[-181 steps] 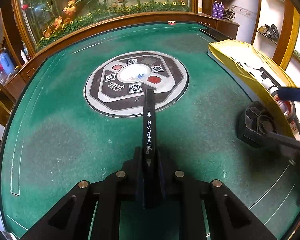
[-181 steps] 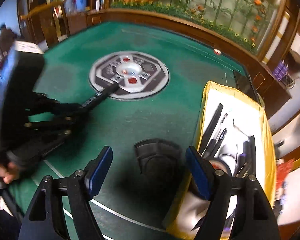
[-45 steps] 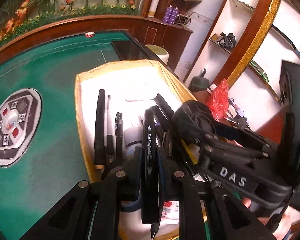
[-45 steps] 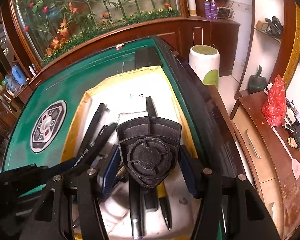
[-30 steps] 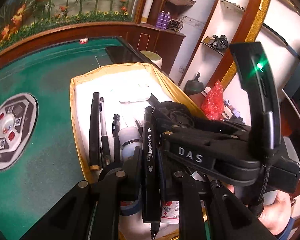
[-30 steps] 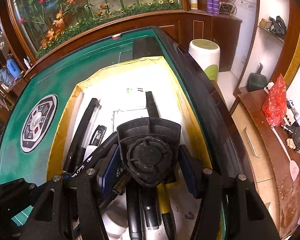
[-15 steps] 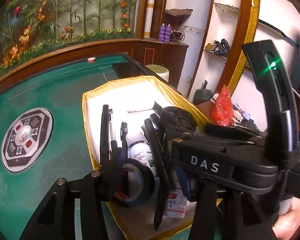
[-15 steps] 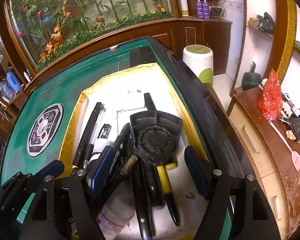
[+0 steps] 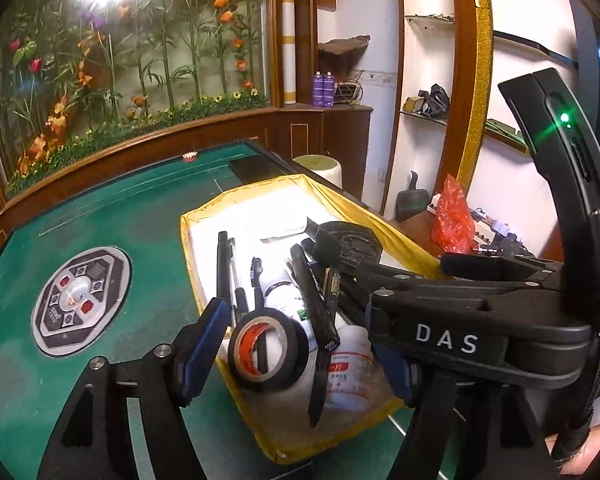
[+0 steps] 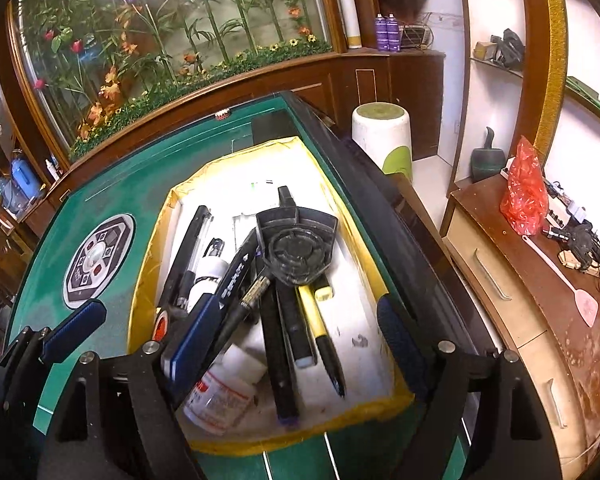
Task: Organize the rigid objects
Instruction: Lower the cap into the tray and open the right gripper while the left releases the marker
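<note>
Both grippers hang over the near end of a yellow-rimmed tray (image 10: 148,248) on a green felt table (image 9: 112,216), and neither holds anything. The left gripper (image 9: 296,356) has its blue-padded fingers (image 9: 204,344) spread and its jaws are opening; between them, lying free in the tray, sits a roll of black tape (image 9: 268,352) with an orange core, and just to the right of it a black marker (image 9: 316,320) slants across a white bottle (image 9: 340,356), released and touched by neither pad. The right gripper (image 10: 296,332) is likewise unclenched, its jaws opening, with the blue fingers (image 10: 400,340) standing wide over the tray's contents: below and between them lie the white bottle (image 10: 220,392) with its red label, a long black pen (image 10: 280,352), and a yellow pen (image 10: 320,328) with a black tip. Just beyond the fingertips a black fan-shaped plastic piece (image 10: 296,244) rests on top of the pens, let go and apart from both pads. To the left of the fingers more black pens (image 10: 188,252) lie along the tray's left wall. The far part of the tray is bare white. Farther left on the felt is a round control panel (image 9: 80,300). Past the table's far edge stands a glass panel with artificial flowers (image 10: 160,40), and to the right a wooden cabinet (image 10: 520,300) bearing a red bag (image 10: 524,196).
</note>
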The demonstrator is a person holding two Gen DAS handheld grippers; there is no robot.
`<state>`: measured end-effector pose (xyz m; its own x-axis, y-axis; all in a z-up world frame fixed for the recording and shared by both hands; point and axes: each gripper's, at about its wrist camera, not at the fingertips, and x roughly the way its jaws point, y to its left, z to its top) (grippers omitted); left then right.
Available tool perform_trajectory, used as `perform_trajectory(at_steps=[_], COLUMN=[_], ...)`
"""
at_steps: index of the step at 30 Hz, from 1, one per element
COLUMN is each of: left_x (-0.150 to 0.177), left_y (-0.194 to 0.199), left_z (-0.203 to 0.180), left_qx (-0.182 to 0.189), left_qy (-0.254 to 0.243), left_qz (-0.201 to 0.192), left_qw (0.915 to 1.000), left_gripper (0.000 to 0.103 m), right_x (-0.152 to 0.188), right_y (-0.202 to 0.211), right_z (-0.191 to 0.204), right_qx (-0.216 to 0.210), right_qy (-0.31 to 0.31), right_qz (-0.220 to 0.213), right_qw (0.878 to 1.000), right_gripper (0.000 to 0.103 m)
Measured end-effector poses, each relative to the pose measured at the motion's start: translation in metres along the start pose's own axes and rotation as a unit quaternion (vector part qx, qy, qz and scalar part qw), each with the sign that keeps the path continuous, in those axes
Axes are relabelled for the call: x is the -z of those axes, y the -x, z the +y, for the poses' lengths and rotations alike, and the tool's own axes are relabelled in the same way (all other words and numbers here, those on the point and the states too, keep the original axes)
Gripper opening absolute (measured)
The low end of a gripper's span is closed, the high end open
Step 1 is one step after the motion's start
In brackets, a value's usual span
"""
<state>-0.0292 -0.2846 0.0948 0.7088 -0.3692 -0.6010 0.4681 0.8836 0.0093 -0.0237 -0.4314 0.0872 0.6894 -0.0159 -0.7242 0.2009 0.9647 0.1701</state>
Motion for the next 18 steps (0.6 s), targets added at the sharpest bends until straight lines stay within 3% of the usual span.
perform_trajectory(at_steps=[11,14,18], left_x=[0.033,0.045,0.059], left_y=[0.039,0.047,0.055], left_z=[0.029,0.042,0.051], left_qx=[-0.010,-0.034,-0.074], left_qy=[0.045,0.058,0.026], left_qz=[-0.005,-0.006,0.001], left_qw=[0.9989,0.9977,0.9969], left_gripper=[0.084,0.086,0.092], right_x=[0.033,0.044,0.067], right_y=[0.028,0.036,0.043], right_z=[0.028,0.033,0.034], right_qx=[-0.011,0.002,0.006], right_qy=[0.027,0.032,0.021], right_qz=[-0.018,-0.028,-0.052], right_qw=[0.999,0.999,0.998], right_gripper=[0.083,0.083,0.085])
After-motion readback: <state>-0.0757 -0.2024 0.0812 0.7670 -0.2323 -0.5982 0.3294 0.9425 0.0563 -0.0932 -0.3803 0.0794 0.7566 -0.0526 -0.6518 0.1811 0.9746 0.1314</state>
